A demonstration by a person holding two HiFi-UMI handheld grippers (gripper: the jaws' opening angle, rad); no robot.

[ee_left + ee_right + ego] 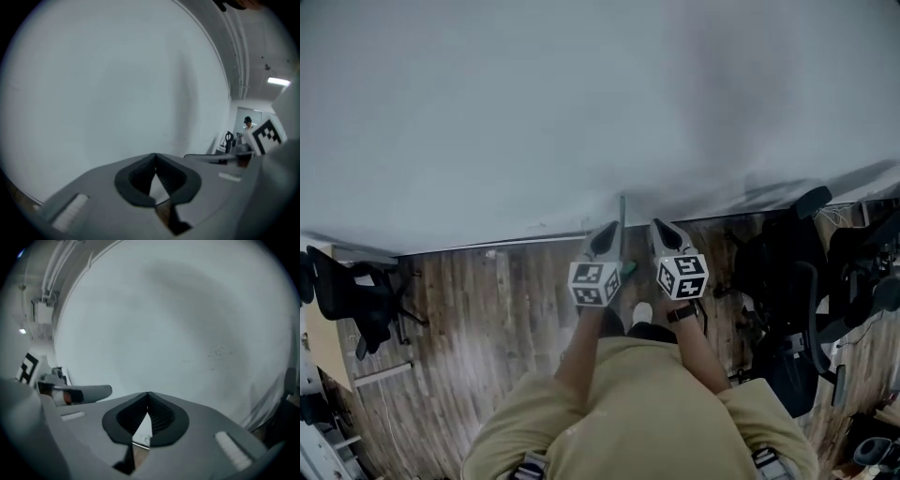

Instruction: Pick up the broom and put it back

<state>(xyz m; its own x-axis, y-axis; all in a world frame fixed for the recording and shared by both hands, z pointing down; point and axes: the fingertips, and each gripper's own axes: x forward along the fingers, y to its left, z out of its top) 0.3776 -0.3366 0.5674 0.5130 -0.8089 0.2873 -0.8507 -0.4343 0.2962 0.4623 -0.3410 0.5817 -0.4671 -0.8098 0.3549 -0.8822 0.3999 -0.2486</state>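
The left gripper (607, 234) and the right gripper (664, 232) are held up side by side, and both point at a big white wall (581, 112). In the left gripper view, the left gripper (155, 154) has its two fingers pressed together at the tips, with nothing between them. In the right gripper view, the right gripper (148, 393) is the same: its fingers touch at the tips and hold nothing. The broom (622, 220) shows only as a thin grey stick. It stands upright between the two sets of fingers, just beside the left ones and a little further from the right ones. I cannot tell if it touches the left fingers. A small green piece (629, 269) sits low on the stick, behind the fingers, between the two marker cubes. Past the fingertips there is only the wall. Below the fingers is a brown wooden floor (487, 309). Far off to the left of the fingers stands a black chair (347, 291). Off to the right of the fingers are more black things (787, 272), too dark to tell apart.
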